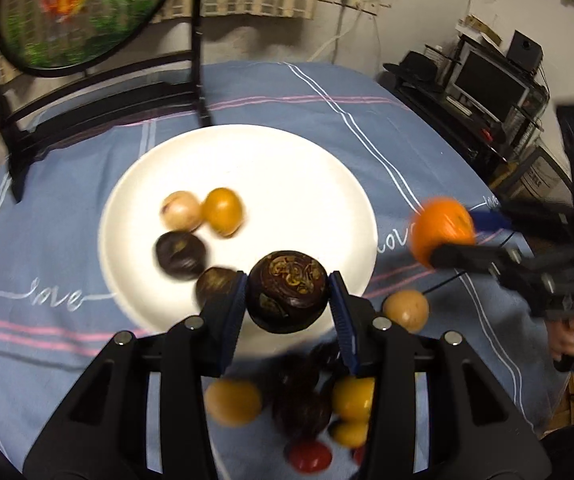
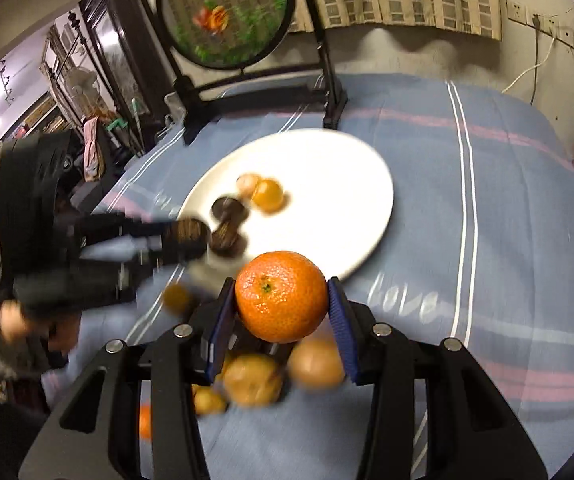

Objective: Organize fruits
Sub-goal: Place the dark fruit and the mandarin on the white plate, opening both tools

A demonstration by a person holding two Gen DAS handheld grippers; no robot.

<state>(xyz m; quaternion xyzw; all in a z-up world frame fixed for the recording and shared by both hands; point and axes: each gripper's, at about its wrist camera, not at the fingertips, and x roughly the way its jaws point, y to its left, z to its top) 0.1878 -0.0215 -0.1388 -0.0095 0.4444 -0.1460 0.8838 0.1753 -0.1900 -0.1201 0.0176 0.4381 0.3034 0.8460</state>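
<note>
1. In my left gripper (image 1: 287, 300) I hold a dark brown fruit (image 1: 286, 291) with yellowish patches, the blue pads pressed on its two sides, jaws narrowed only to its width. It hangs over the near rim of the white plate (image 1: 307, 184).
2. My right gripper (image 2: 281, 306) is clamped the same way on an orange (image 2: 281, 296), carried above the blue tablecloth (image 2: 487, 208) just short of the plate's near edge.
3. I grip both across the middle so that neither round fruit can roll out.
4. On the plate lie two dark fruits (image 1: 181, 255), a pale one (image 1: 181, 211) and a yellow one (image 1: 223, 211), bunched together; I judge mine are to join them.
5. The unsorted pile (image 1: 299, 404) lies on the cloth beneath my fingers.
6. Behind the plate stands a round screen on a black stand (image 2: 227, 16).
</note>
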